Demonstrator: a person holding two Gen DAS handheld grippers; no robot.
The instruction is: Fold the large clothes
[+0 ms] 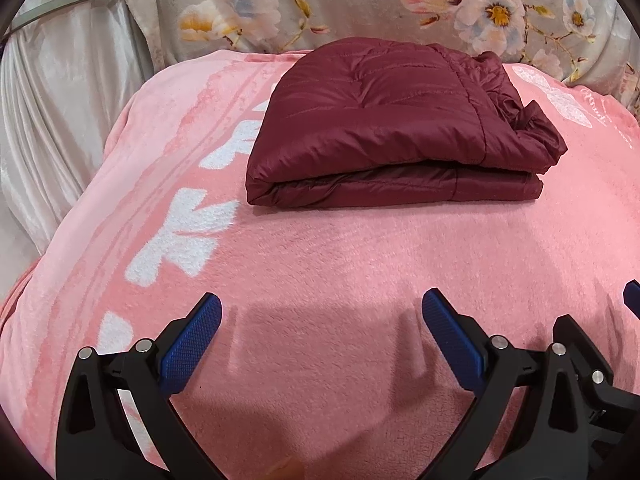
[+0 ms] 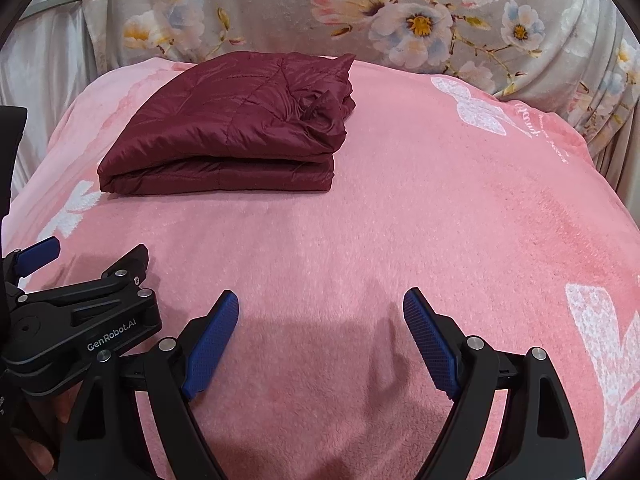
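Note:
A dark red quilted jacket (image 1: 396, 128) lies folded into a thick rectangle on the pink blanket (image 1: 340, 248), toward the far side. In the right wrist view the same jacket (image 2: 228, 128) sits at upper left. My left gripper (image 1: 322, 304) hovers over bare blanket well short of the jacket, jaws wide apart and holding nothing. My right gripper (image 2: 321, 302) is beside it, also open and empty, over bare blanket. Each gripper shows at the edge of the other's view: the left gripper (image 2: 80, 312) at lower left, a right finger (image 1: 633, 296) at the right edge.
The pink blanket (image 2: 400, 220) carries white flower prints (image 1: 180, 236). A grey floral cloth (image 1: 360, 4) hangs behind the bed, and pale satin fabric (image 1: 60, 100) drapes at far left. The blanket drops away at its left and right edges.

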